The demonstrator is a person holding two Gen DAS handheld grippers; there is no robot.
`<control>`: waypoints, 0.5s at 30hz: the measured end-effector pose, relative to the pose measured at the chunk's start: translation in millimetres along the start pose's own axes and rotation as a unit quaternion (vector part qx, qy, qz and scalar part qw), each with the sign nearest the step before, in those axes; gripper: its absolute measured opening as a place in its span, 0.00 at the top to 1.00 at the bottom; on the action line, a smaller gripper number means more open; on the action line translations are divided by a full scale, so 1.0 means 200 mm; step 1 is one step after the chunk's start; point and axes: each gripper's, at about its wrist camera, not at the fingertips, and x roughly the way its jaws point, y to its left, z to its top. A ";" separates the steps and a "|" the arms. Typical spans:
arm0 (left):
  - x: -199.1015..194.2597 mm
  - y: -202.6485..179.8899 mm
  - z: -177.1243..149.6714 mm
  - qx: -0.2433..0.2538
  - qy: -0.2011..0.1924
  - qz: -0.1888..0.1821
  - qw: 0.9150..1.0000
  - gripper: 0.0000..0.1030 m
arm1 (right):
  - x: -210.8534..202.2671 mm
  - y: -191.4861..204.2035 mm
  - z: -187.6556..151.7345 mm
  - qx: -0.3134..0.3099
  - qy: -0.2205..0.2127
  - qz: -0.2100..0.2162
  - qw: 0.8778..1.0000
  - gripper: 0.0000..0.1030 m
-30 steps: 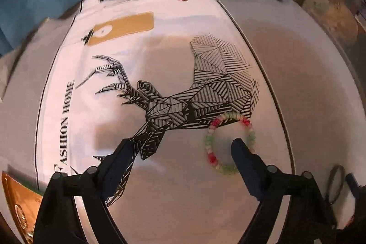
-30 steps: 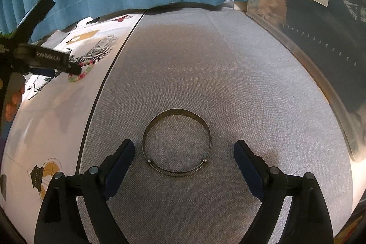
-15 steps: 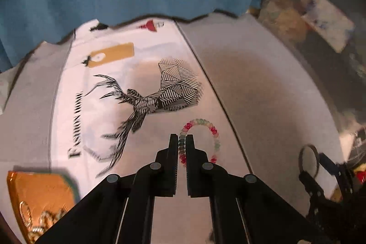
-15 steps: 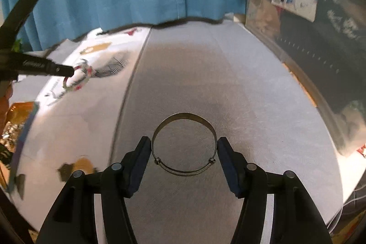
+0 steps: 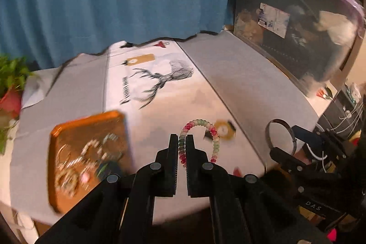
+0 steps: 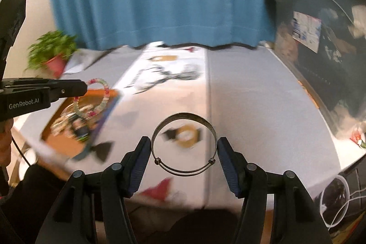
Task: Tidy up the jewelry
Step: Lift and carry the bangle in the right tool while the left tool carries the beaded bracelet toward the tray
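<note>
Left gripper point(image 5: 181, 141) pinching beaded bracelet point(image 5: 201, 141), right gripper point(image 6: 184, 152) clasping bangle point(image 6: 184, 144) — orange tray point(image 5: 87, 157) below

Both pieces lifted off the desk

The left tool point(image 5: 182, 146) closed on the beaded bracelet point(image 5: 201, 141) and raised it; the right tool point(image 6: 184, 153) clamped the metal bangle point(image 6: 184, 144) and lifted too.

A beaded bracelet point(image 5: 198, 141) of pink, green and white beads hangs as a loop, one side pinched between the left gripper's point(image 5: 182, 141) fingers above the table. A thin metal bangle point(image 6: 184, 144) with two small knobs is clamped upright across its width by the right gripper point(image 6: 184, 150). An orange tray point(image 5: 68, 132) lies flat, holding blurred jewelry.
</note>
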 end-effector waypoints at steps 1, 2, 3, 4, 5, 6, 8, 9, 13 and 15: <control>-0.05 0.01 -0.05 -0.002 -0.002 0.002 1.000 0.96 | -0.04 0.05 -0.03 -0.005 0.000 0.005 1.000 0.41; -0.11 0.03 -0.11 -0.007 -0.005 0.004 1.000 0.96 | -0.08 0.10 -0.06 -0.012 0.001 0.012 1.000 0.41; -0.17 0.04 -0.18 -0.012 -0.008 0.005 1.000 0.96 | -0.12 0.15 -0.10 -0.018 0.002 0.018 1.000 0.41; -0.22 0.06 -0.24 -0.016 -0.008 0.009 1.000 0.96 | -0.14 0.20 -0.13 -0.025 0.004 0.023 0.999 0.41; -0.26 0.08 -0.31 -0.021 -0.010 0.015 1.000 0.96 | -0.17 0.24 -0.16 -0.032 0.006 0.029 0.999 0.41; -0.30 0.10 -0.35 -0.024 -0.011 0.019 0.999 0.96 | -0.20 0.30 -0.20 -0.039 0.009 0.036 0.999 0.41; -0.37 0.14 -0.47 -0.031 -0.010 0.030 0.999 0.96 | -0.25 0.38 -0.26 -0.052 0.016 0.046 0.997 0.41; -0.41 0.16 -0.54 -0.040 -0.011 0.037 0.998 0.96 | -0.27 0.43 -0.30 -0.059 0.020 0.051 0.997 0.41; -0.52 0.24 -0.73 -0.069 -0.012 0.053 0.996 0.96 | -0.35 0.57 -0.43 -0.093 0.035 0.064 0.993 0.41; -0.55 0.26 -0.82 -0.079 -0.013 0.059 0.995 0.96 | -0.38 0.62 -0.48 -0.105 0.042 0.071 0.991 0.41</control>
